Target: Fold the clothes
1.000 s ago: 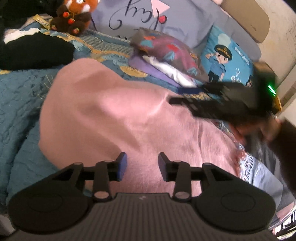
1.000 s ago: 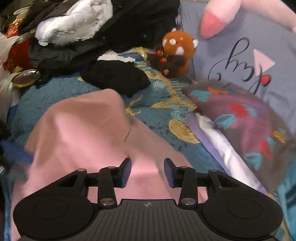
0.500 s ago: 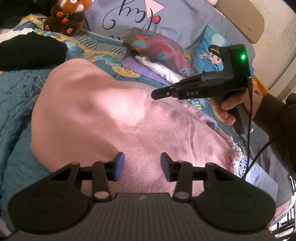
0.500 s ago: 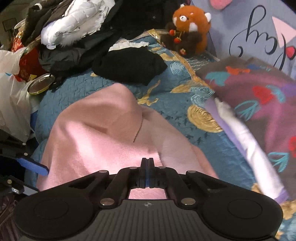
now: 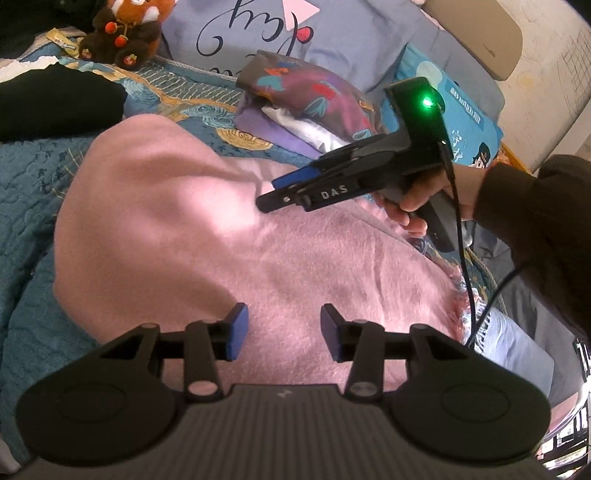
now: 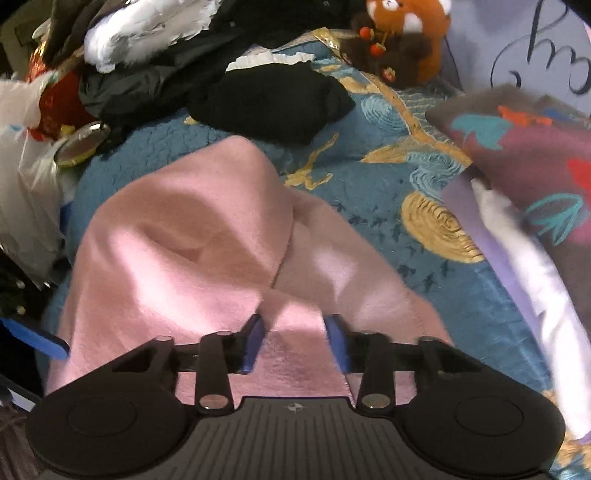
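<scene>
Blue quilt (image 6: 373, 192) bears rumpled (fuzzy) pink garment (image 6: 177, 258).

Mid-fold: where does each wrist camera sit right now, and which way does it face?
Left wrist: on the left gripper, looking down across the pink cloth toward the pillow; shows its own fingers, plus the right gripper and hand.
Right wrist: on the right gripper, looking down over the cloth toward the black garment; shows its own fingers, cloth between them.
Shared: pink cloth, plush toy, black garment.
</scene>
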Available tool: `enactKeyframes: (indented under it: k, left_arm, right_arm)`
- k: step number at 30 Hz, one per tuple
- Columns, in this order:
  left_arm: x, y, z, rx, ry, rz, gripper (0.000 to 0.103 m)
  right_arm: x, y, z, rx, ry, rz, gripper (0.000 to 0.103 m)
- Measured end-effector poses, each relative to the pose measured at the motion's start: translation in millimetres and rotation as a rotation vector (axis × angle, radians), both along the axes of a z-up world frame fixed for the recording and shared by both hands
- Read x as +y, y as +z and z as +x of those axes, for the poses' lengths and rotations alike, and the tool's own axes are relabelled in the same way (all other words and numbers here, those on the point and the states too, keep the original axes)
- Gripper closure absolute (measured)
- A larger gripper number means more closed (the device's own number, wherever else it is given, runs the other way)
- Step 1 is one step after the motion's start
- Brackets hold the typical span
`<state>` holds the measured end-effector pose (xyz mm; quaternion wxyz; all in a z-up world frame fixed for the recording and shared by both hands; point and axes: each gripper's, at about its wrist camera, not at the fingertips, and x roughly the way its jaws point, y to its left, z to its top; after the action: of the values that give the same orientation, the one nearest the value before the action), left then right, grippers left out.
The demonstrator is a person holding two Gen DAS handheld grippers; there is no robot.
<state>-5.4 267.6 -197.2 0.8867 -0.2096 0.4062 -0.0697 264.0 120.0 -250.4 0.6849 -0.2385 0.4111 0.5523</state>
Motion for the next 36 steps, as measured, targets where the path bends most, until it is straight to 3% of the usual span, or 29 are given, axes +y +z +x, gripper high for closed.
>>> enactKeyframes:
  k: [3,6,10,13,17,22,24,27,31,36]
  left_arm:
    - [1,0,0,-0.001,0.008,-0.002,0.056]
    - [2,0,-1,-0.005,0.015,-0.009,0.056]
    - [3,2,-3,-0.018,0.016,-0.017,0.056]
    - [0,1,-2,-0.014,0.002,-0.012,0.048]
    - [-6,0,0,-0.001,-0.025,0.007,0.048]
    - [-3,-6,1,0.038,-0.014,0.013,0.048]
    - [2,-9,3,0.064,0.016,0.022,0.048]
    - [11,-14,4,0.098,0.070,0.004,0.048]
    - [19,-11,-1,0.084,0.121,-0.005,0.048]
    - [15,-3,-8,0.095,0.139,0.032,0.048]
  right_arm:
    - [-3,11,-5,-0.023,0.014,0.016,0.100]
    - [-14,34,-11,-0.105,0.017,0.044,0.100]
    - [-30,65,-1,-0.241,-0.070,0.088,0.100]
    - [-28,57,17,-0.267,-0.137,0.011,0.100]
    - [-13,19,23,-0.252,-0.184,-0.096,0.093]
    - [-48,36,9,-0.236,-0.454,0.109,0.079]
    - [-78,49,-14,-0.216,-0.548,0.189,0.079]
    - [-114,56,-82,-0.269,-0.499,0.204,0.075]
    - [-134,41,-189,-0.325,-0.313,0.124,0.071]
    - [-106,1,-279,-0.518,-0.117,-0.031,0.068]
